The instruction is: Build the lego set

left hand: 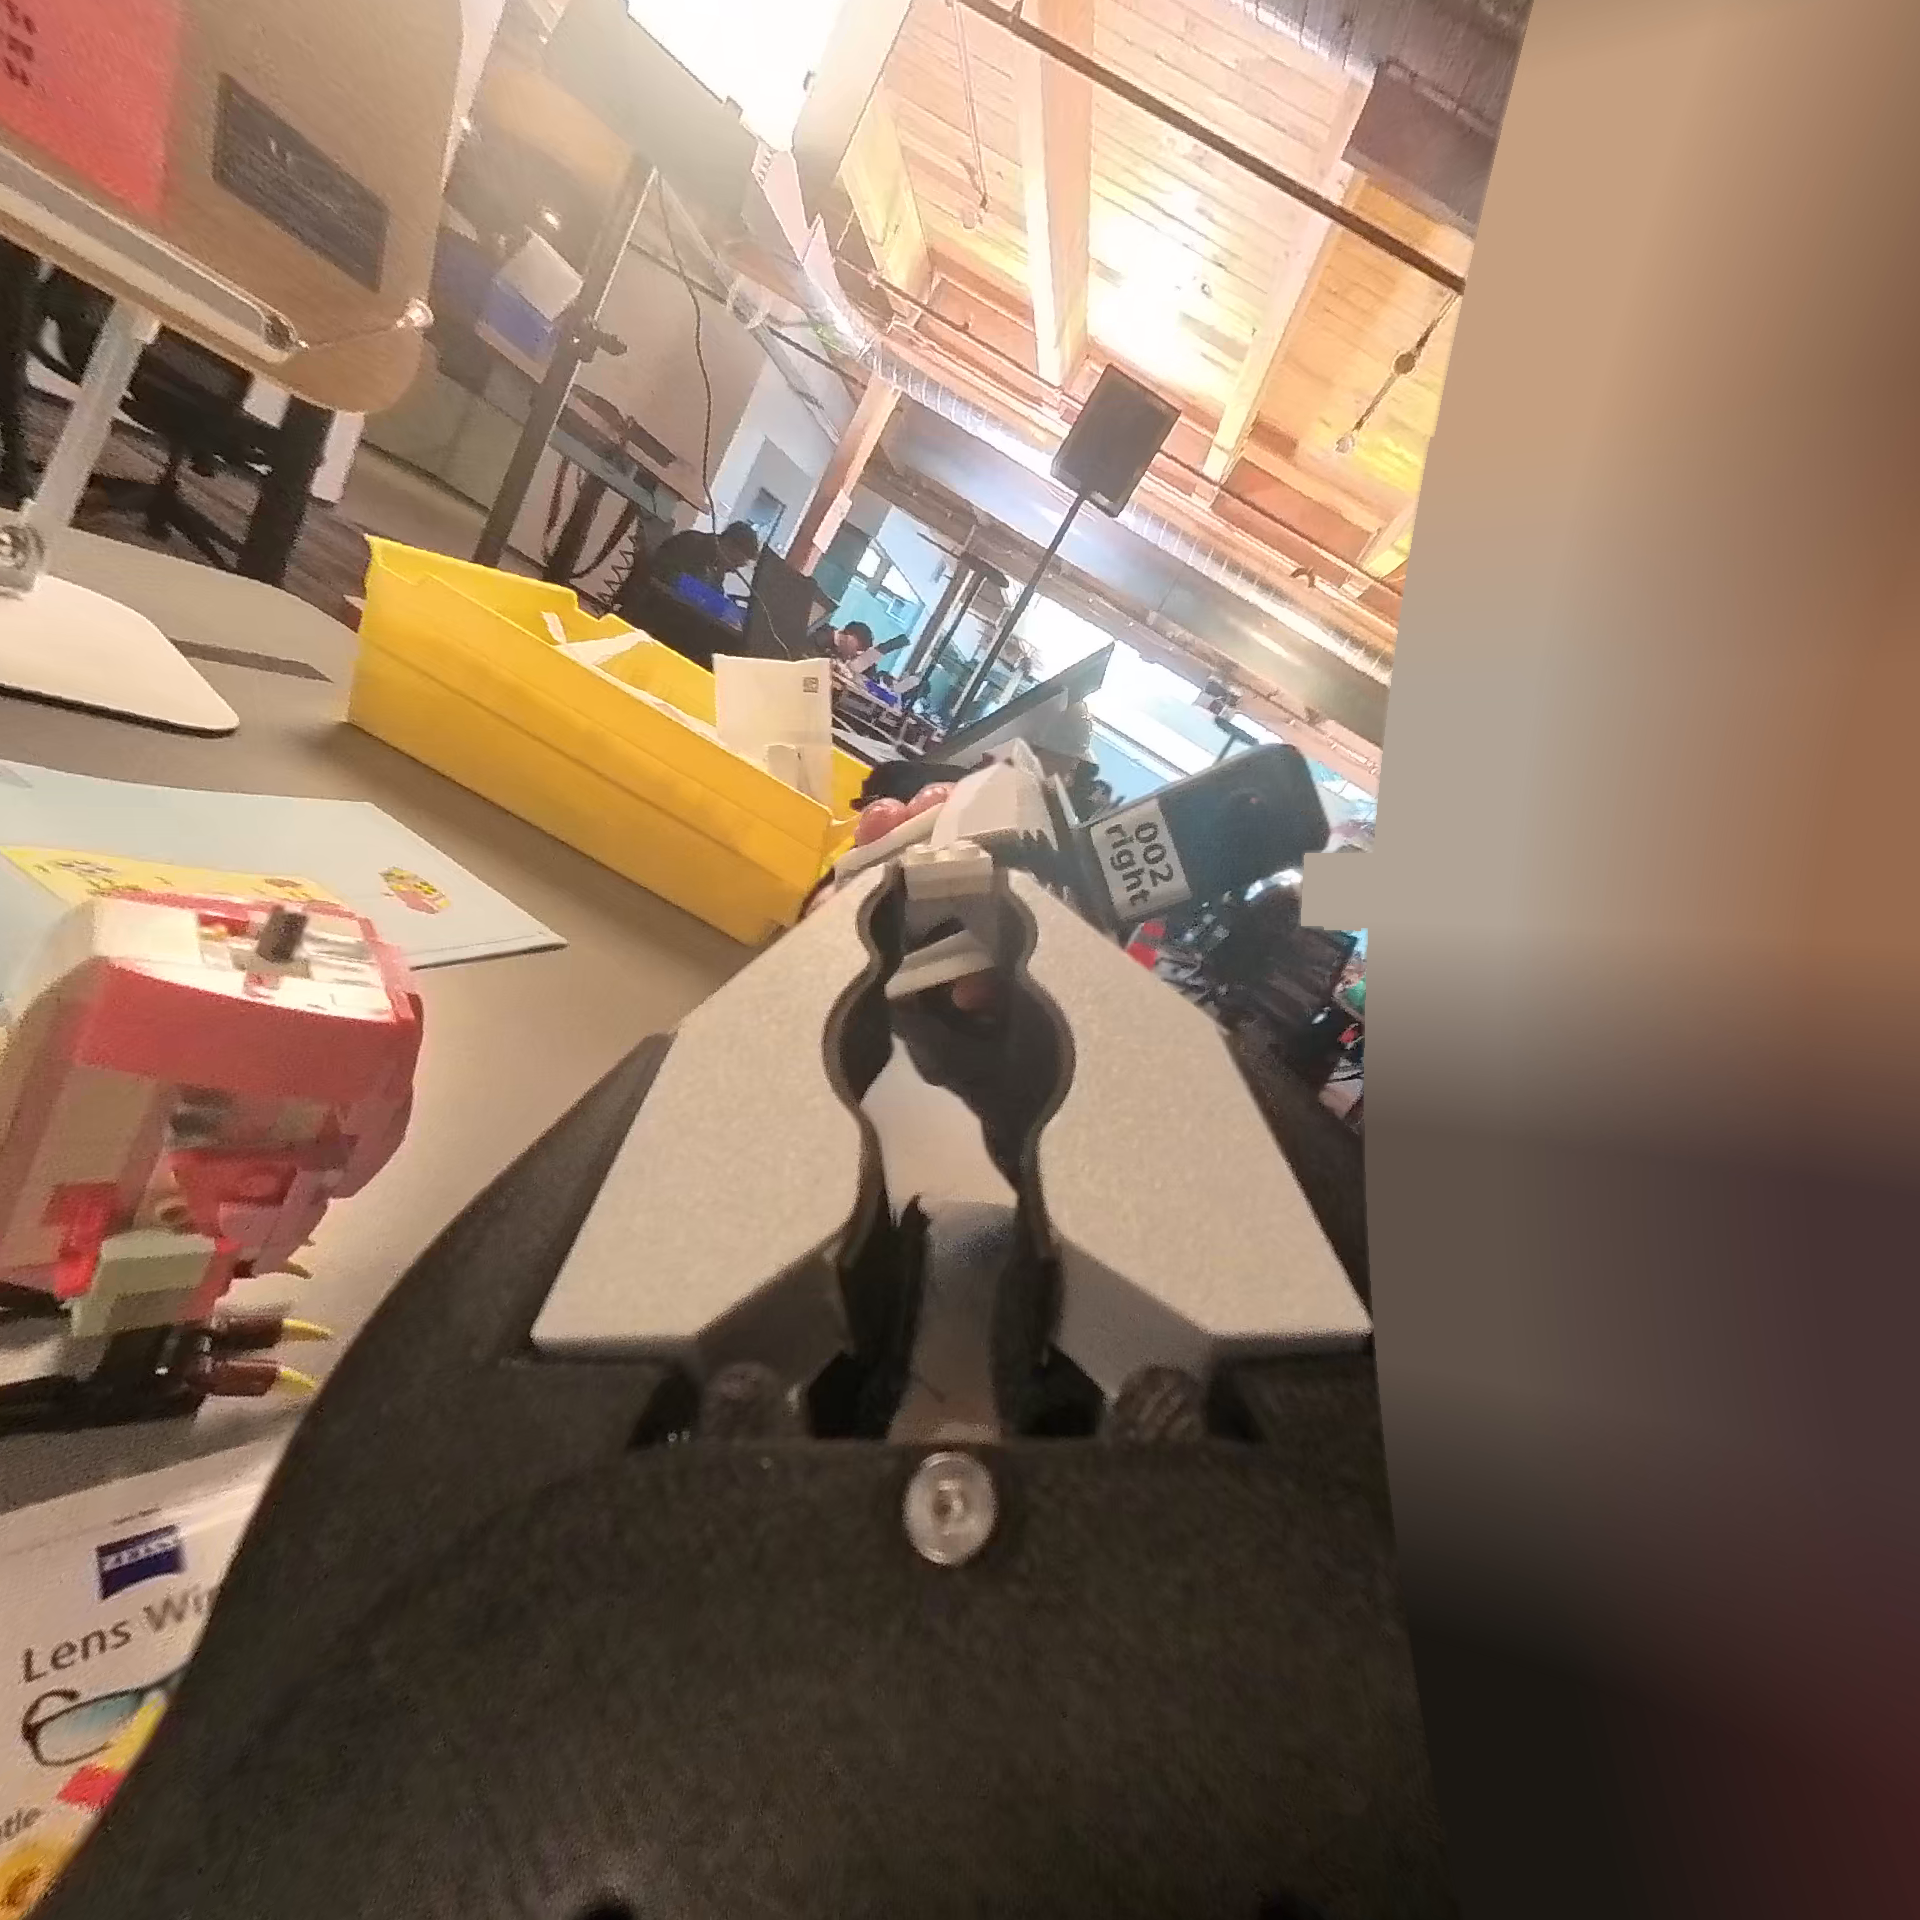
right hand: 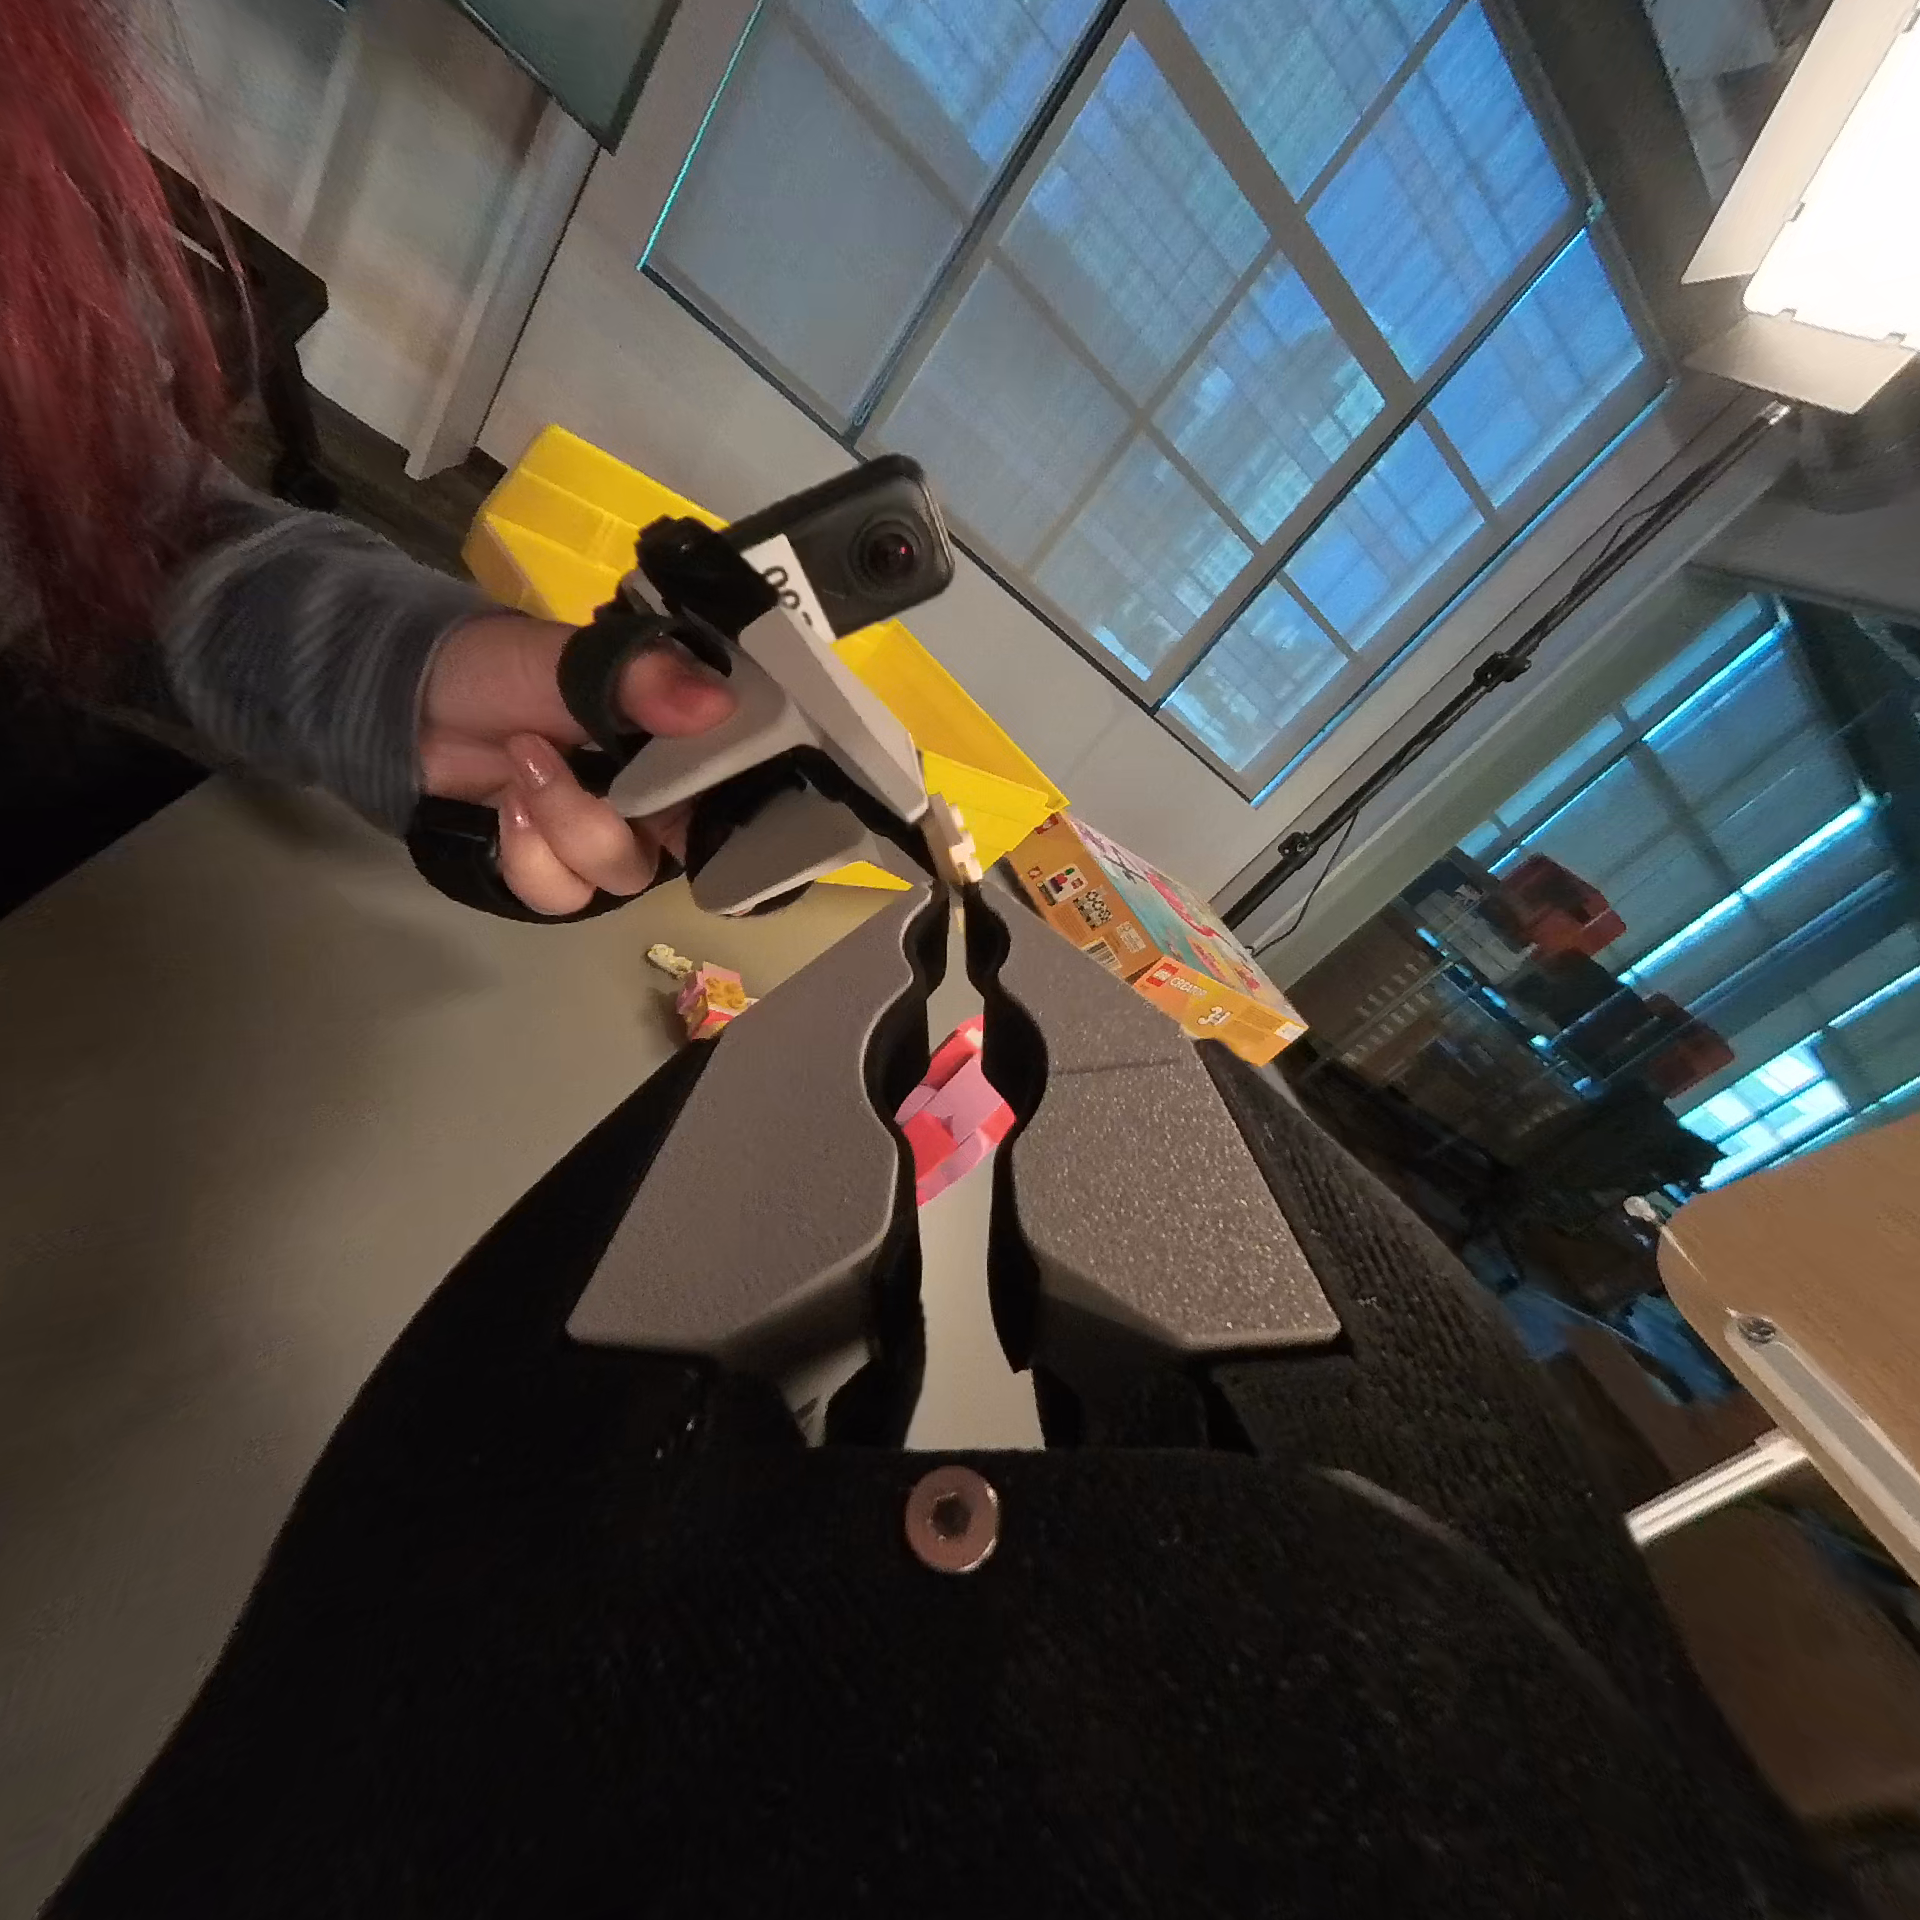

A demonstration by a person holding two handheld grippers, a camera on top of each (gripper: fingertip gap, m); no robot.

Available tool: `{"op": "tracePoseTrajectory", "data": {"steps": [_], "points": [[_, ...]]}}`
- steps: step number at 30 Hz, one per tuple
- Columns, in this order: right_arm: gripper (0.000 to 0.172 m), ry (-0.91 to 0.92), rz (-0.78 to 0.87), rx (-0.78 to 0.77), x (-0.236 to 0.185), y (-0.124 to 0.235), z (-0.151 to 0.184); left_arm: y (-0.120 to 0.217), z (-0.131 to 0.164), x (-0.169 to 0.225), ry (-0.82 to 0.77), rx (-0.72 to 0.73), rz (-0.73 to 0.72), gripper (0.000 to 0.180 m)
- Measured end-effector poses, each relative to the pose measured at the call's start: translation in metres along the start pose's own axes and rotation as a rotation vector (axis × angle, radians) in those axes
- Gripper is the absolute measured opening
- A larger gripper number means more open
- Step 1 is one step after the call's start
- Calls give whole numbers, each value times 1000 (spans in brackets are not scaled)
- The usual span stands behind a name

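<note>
Left claw (left hand: 940,904): clamped on a small white toy-brick piece (left hand: 948,883) at its tips, held up above the table (left hand: 582,997).
Right claw (right hand: 954,896): tips nearly together, pinching the lower edge of the same white piece (right hand: 958,847); the two claws meet at the piece, tip to tip.
Hand (right hand: 540,769): grips the left claw's handle, a grey sleeve behind it.
Table: a red and pink brick model (left hand: 218,1101) lies left of the left claw; a yellow bin (left hand: 582,707) stands farther back; an orange toy box (right hand: 1164,935) lies beyond the right claw; a small pink brick cluster (right hand: 712,1000) sits near it.
</note>
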State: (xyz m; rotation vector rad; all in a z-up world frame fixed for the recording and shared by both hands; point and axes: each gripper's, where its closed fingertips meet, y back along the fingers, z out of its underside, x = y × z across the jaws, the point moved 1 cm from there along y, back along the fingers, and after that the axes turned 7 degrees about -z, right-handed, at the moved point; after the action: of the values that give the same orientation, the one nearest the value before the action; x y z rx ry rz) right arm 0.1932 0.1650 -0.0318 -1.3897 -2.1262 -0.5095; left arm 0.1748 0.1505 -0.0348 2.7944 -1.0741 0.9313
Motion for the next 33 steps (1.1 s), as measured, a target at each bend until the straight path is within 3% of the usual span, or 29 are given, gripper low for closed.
{"op": "tracePoseTrajectory", "data": {"steps": [8,12,33], "points": [[12,-525,-289,-188,-26,28,43,8,17,-7,-364,-70,-148,15],[11,-598,-369,-396,-54,34,81,14,30,-11,-506,-112,-203,15],[8,-625,-456,-660,-85,36,116,13,35,-14,-459,-149,-183,15]]}}
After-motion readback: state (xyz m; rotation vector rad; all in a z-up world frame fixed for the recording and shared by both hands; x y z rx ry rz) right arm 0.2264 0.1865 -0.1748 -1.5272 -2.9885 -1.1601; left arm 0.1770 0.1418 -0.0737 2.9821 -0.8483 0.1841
